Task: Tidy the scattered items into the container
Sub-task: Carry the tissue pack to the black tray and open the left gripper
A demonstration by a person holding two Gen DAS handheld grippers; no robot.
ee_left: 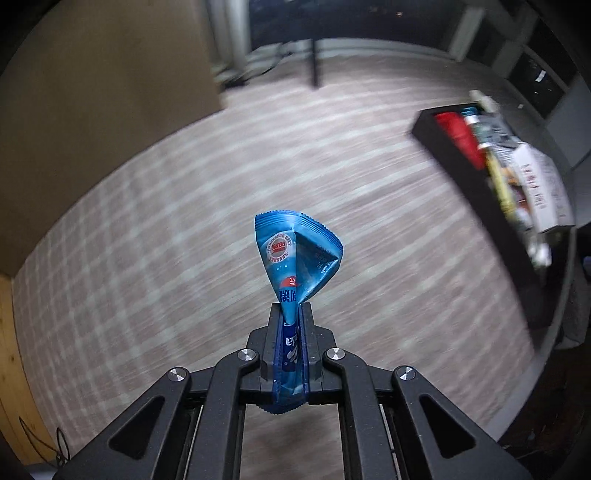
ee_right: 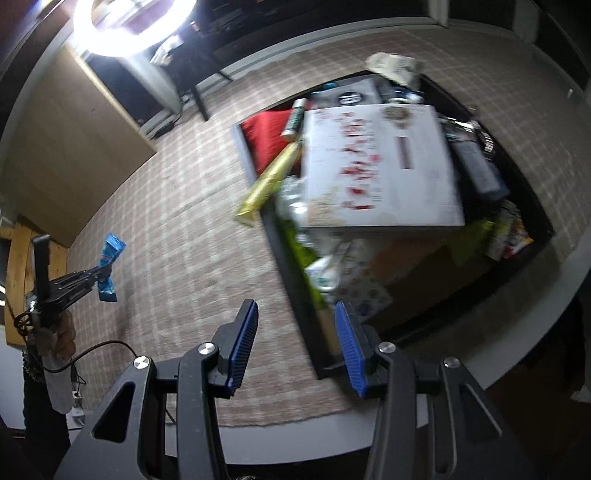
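My left gripper (ee_left: 291, 308) is shut on a blue snack packet (ee_left: 297, 254), which sticks up crumpled from between the jaws above the checked cloth. From the right wrist view the same left gripper (ee_right: 101, 275) hangs at the far left with the blue packet (ee_right: 109, 267) pinched in it. A black container (ee_right: 295, 295) packed with goods stands at the right, a white box (ee_right: 380, 166) on top. In the left wrist view the container (ee_left: 480, 195) lies at the right edge. My right gripper (ee_right: 295, 332) stands open over the container's near-left wall, nothing between its blue pads.
A beige checked cloth (ee_right: 184, 221) covers the round table. A gold tube (ee_right: 269, 181) leans out over the container's left wall. A ring light (ee_right: 129, 22) glares at the top left. A person's hand (ee_right: 62, 336) holds the left gripper, a cable trailing below it.
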